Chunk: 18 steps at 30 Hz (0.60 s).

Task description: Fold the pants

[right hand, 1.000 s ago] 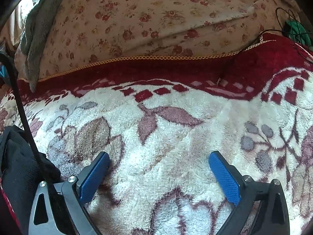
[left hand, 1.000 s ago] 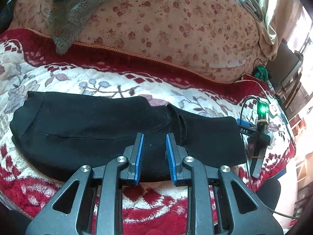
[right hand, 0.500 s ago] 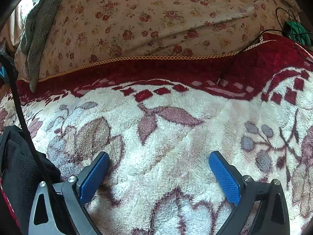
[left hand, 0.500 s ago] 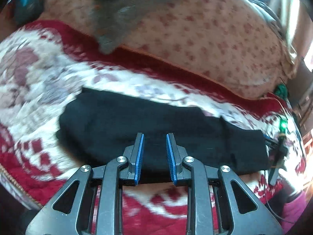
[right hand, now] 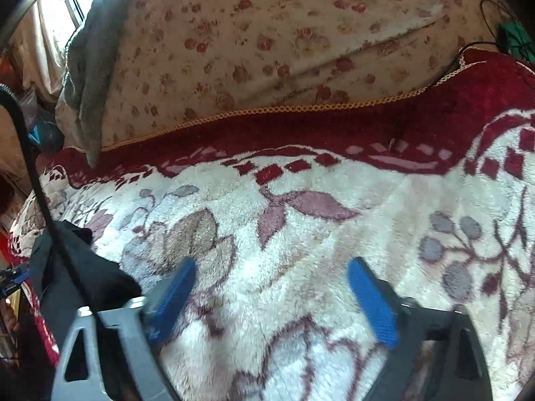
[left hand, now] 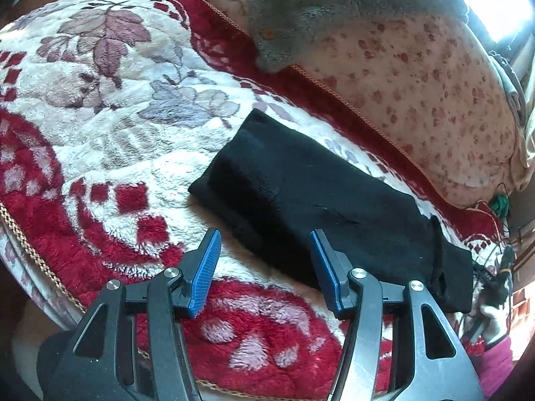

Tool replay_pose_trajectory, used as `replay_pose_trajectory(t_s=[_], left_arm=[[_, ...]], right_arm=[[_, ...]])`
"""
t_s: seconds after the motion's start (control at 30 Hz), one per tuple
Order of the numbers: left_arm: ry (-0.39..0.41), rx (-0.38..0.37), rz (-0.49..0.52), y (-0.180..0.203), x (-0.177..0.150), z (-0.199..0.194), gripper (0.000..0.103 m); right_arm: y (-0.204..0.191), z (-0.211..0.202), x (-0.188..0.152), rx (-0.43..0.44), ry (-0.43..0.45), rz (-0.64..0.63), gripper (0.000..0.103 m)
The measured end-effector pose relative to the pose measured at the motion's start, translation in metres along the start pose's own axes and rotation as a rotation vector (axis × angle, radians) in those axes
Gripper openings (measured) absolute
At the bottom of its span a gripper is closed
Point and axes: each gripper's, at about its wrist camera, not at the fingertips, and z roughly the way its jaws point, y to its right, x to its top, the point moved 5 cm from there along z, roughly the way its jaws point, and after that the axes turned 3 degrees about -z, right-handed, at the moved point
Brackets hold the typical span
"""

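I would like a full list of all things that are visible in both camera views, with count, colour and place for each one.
black knit pants: one, black, folded into a long strip lying on the blanket, ahead of the left gripper.
plush floral blanket: one, cream with red border and mauve leaves, covers the bed.
flowered quilt: one, beige with small red flowers, heaped behind the blanket.
grey fleece garment: one, grey-green, draped over the quilt.
black cable: one, black, crosses the left edge of the right wrist view.
left gripper: one, black with blue pads, jaws just opened, nothing between them.
right gripper: one, black with blue pads, jaws just narrowed, open over bare blanket.
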Motion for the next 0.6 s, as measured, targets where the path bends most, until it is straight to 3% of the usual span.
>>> replay_pose_trajectory(t_s=[0.07, 0.2, 0.27, 0.47, 0.6], left_arm=[[0.004, 0.014, 0.007, 0.000, 0.000, 0.001, 0.054], [0.013, 0.034, 0.031, 0.004, 0.000, 0.004, 0.054], [0.009, 0.038, 0.042, 0.007, -0.001, 0.007, 0.054], [-0.002, 0.036, 0.021, 0.004, -0.001, 0.011, 0.054], [0.008, 0.049, 0.003, -0.001, 0.000, 0.009, 0.054]], right_arm=[[-0.007, -0.011, 0.002, -0.032, 0.019, -0.008, 0.071], [-0.077, -0.031, 0.020, 0.033, 0.064, -0.186, 0.071], [-0.129, -0.032, 0.031, 0.110, 0.065, -0.290, 0.072], [-0.251, 0.002, 0.035, 0.355, -0.024, -0.412, 0.072], [-0.320, 0.038, 0.032, 0.416, -0.067, -0.491, 0.072]])
